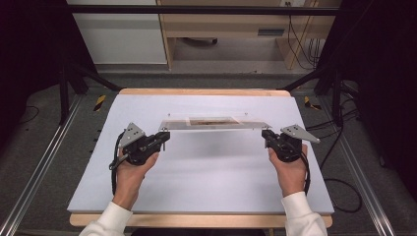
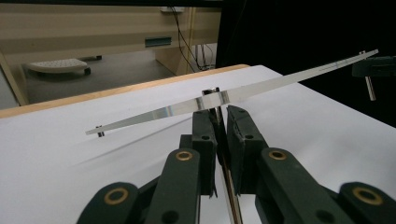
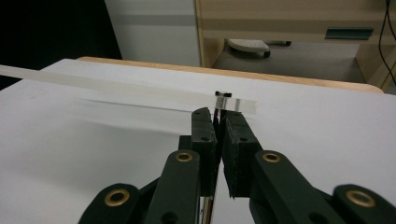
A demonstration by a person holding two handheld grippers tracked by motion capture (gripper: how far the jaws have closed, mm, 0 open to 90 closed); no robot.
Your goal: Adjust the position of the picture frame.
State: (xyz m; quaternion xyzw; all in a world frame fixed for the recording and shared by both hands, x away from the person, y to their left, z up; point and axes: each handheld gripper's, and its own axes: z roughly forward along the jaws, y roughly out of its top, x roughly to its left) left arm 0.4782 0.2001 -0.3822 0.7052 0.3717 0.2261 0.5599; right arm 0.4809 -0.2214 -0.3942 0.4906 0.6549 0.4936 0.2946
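Note:
A long clear plate (image 1: 215, 124) with short metal posts at its corners hangs level a little above the white table (image 1: 196, 172). My left gripper (image 1: 163, 136) is shut on a post at the plate's left end, and my right gripper (image 1: 266, 133) is shut on a post at its right end. In the left gripper view the jaws (image 2: 219, 115) pinch a thin post (image 2: 217, 113) under the plate (image 2: 261, 88), edge-on. In the right gripper view the jaws (image 3: 217, 116) clamp a post (image 3: 221, 101) beneath the plate (image 3: 116, 87).
The white sheet covers a wooden tabletop (image 1: 201, 92) whose edge shows at the back. Black frame legs (image 1: 64, 88) stand at both sides, with cables (image 1: 344, 191) on the floor at the right. Wooden furniture (image 1: 221, 29) stands beyond the table.

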